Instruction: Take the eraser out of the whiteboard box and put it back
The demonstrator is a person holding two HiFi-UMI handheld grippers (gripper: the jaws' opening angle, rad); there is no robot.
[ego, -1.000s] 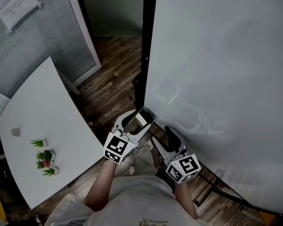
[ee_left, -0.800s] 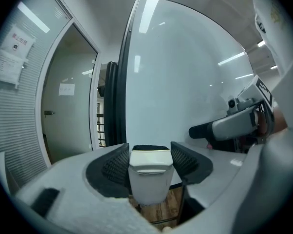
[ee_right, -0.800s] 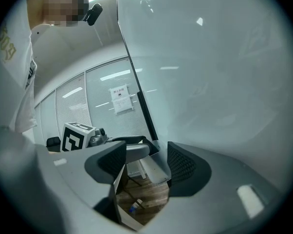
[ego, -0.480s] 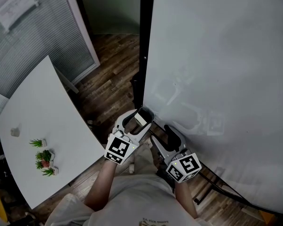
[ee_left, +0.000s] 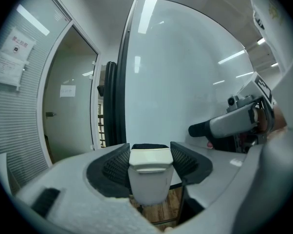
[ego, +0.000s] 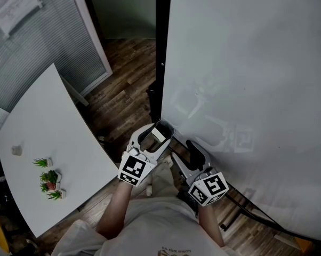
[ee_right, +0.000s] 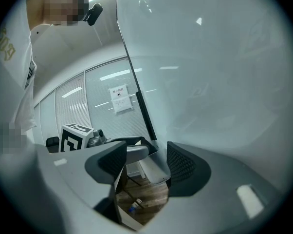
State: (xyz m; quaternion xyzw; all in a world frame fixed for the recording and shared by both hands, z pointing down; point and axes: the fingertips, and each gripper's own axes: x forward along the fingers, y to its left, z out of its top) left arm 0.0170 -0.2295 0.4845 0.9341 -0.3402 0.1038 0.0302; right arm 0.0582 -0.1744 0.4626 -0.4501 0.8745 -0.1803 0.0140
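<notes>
Head view: left gripper [ego: 159, 135] at the board's [ego: 246, 63] lower left corner, with the eraser [ego: 158, 134] in it.

Left gripper view: pads pinch the eraser on both sides, a firm, square grip.

Right gripper view: right gripper [ee_right: 146, 162] has its jaws apart with nothing gripped. A clear box [ee_right: 155, 169] sits just ahead. Probably best to feed the eraser in straight and release late.

the whiteboard [ego: 246, 63] is cut off at top and right.

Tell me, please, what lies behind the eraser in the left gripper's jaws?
Behind the eraser, held by the left gripper, stands the whiteboard, with its dark frame beside it. The eraser and jaws cover the board's lower edge.
</notes>
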